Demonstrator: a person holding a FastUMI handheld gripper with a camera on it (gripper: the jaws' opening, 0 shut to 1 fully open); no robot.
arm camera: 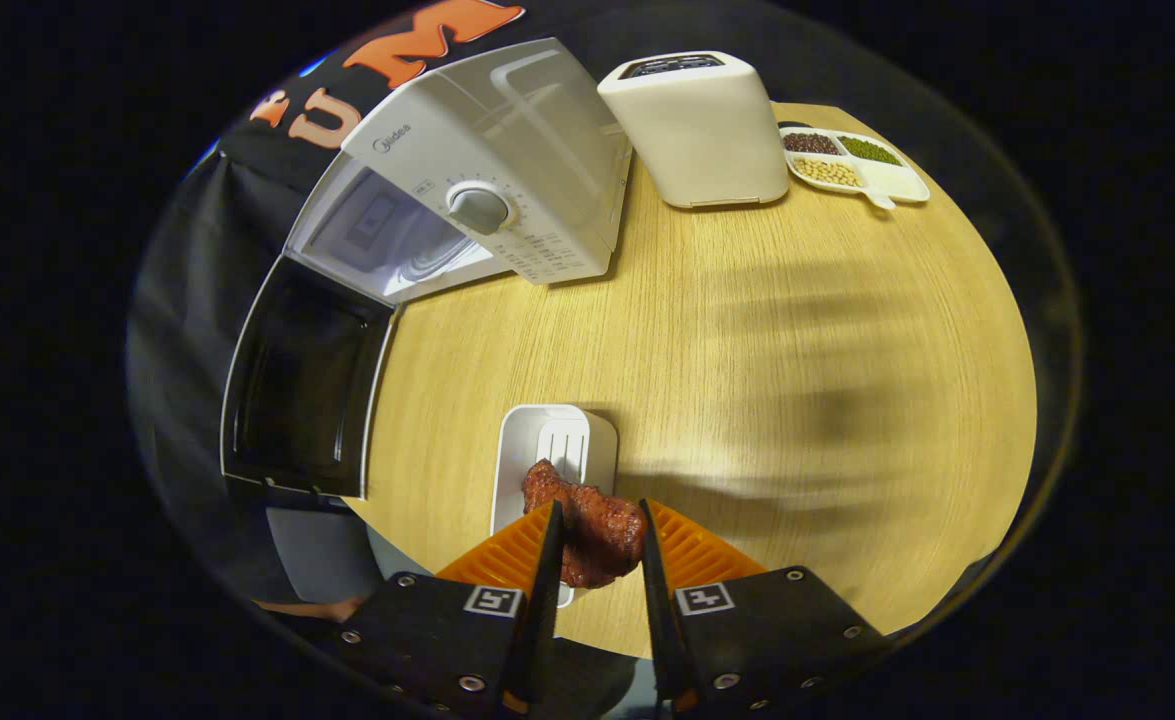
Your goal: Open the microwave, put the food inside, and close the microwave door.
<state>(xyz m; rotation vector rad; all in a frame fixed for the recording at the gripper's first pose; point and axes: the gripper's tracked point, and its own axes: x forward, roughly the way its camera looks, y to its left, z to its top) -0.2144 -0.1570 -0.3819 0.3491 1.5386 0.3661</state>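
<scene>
A reddish-brown piece of cooked meat (592, 530) sits between my two fingers, and my gripper (597, 520) is shut on it. It hangs just above a small white rectangular tray (552, 440) on the wooden table (747, 400). Beyond and to the left stands the white microwave (487, 170), its dark-windowed door (302, 385) swung wide open toward me. The lit cavity (387, 235) shows a glass turntable inside. A round dial (477, 208) is on the microwave's front panel.
A white toaster (702, 125) stands to the right of the microwave. Further right lies a white divided dish (852, 165) with beans and grains. A broad shadow falls across the table's middle. The open door overhangs the table's left edge.
</scene>
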